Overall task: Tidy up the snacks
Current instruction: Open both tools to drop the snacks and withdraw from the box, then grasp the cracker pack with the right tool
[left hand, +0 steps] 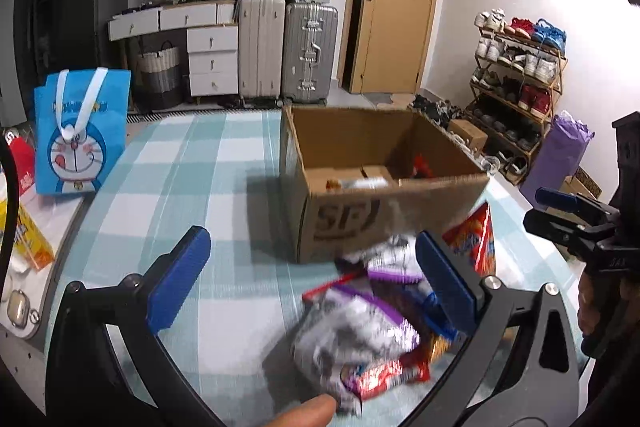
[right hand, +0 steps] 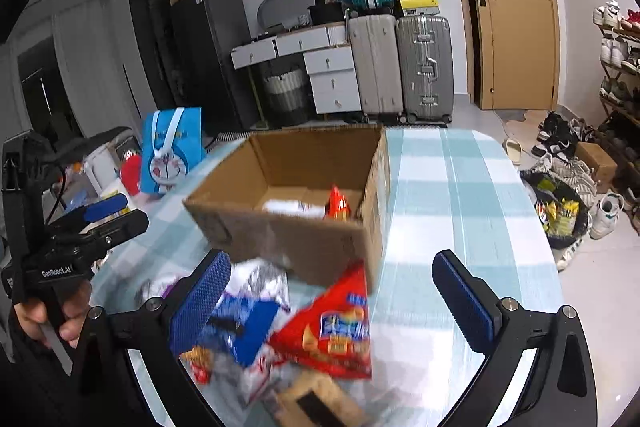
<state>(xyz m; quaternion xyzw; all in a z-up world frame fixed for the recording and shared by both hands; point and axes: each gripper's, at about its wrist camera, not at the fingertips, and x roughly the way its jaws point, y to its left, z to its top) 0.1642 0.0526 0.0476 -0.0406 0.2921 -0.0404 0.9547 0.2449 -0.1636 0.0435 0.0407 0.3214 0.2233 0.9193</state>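
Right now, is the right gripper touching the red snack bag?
Apart. The right wrist view shows the right gripper wide open, with the red snack bag lying on the table between its fingers, clear of both pads.

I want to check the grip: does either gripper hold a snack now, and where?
Nothing is held. Left gripper and right gripper are open above the snack pile.

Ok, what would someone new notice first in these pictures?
Probably the open cardboard box on the checked tablecloth, and the jumble of snack packets in front of it. Next, the blue cartoon bag standing at the table's left.
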